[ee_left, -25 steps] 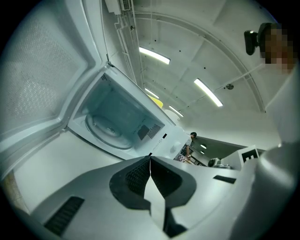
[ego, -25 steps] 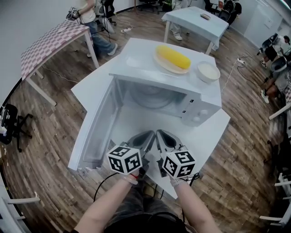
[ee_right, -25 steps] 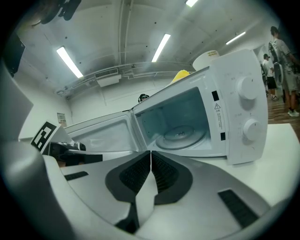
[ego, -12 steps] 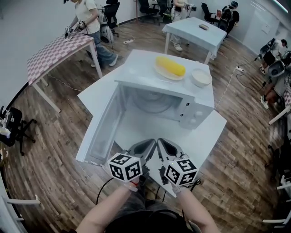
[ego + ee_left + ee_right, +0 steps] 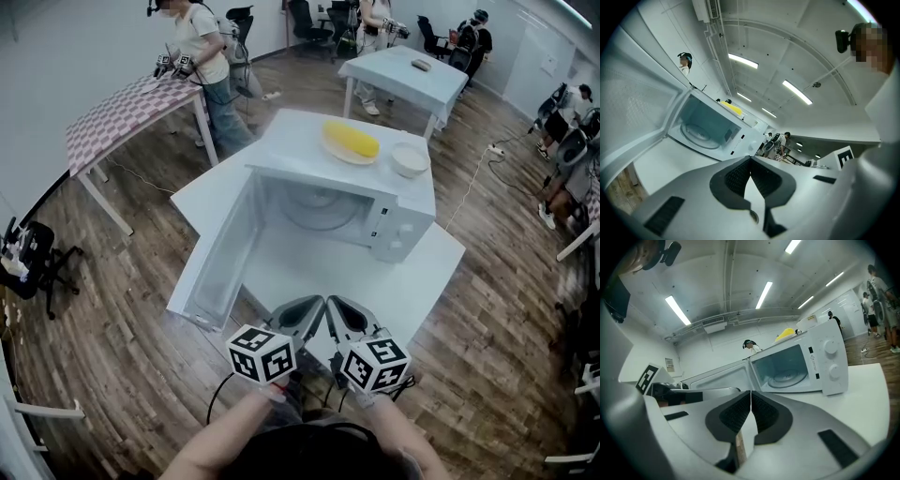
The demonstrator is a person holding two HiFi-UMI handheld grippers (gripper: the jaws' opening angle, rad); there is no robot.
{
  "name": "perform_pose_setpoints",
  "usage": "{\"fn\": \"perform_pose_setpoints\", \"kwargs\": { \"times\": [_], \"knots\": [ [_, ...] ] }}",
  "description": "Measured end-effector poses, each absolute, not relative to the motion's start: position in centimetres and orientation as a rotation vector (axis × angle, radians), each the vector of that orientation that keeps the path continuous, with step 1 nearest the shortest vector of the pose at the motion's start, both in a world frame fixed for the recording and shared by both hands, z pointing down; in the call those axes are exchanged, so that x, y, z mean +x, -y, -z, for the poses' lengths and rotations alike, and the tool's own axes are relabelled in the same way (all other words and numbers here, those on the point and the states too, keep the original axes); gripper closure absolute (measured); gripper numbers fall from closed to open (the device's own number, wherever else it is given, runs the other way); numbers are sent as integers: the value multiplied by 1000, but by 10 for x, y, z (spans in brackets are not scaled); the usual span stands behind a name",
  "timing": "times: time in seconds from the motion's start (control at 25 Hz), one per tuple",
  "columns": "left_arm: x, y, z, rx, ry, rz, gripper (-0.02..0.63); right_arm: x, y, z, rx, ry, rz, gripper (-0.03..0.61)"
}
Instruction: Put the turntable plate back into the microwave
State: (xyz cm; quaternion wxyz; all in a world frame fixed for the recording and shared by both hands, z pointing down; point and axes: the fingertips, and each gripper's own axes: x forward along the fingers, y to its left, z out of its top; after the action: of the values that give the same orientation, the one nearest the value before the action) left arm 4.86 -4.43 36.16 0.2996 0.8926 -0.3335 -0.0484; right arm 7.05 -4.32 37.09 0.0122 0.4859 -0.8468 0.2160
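The plate [image 5: 314, 210] lies half-hidden inside the open microwave [image 5: 398, 225], while the left gripper [image 5: 315, 305] and right gripper [image 5: 336, 307] hover side by side, clamped shut and empty.

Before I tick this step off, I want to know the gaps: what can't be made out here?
- Head view: the microwave roof hides the back of the turntable plate.
- All views: what is under the plate; the plate covers it.
- Right gripper view: upper dial markings, too small.
- Head view: contents of the bowl, too small.
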Motion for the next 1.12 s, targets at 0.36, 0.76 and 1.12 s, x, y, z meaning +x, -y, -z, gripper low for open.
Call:
{"fn": "perform_pose_setpoints", "kwargs": {
  "times": [0.36,0.76,1.12],
  "knots": [
    [38,25,-349,2410,941,171,600,64,20,-360,1490,2672,-626,554],
    [24,8,-353,2393,1012,183,600,49,2,-362,1483,2683,-636,554],
    [15,-11,-376,2370,1097,121,600,45,-16,-371,1479,2661,-612,554]
  ]
}}
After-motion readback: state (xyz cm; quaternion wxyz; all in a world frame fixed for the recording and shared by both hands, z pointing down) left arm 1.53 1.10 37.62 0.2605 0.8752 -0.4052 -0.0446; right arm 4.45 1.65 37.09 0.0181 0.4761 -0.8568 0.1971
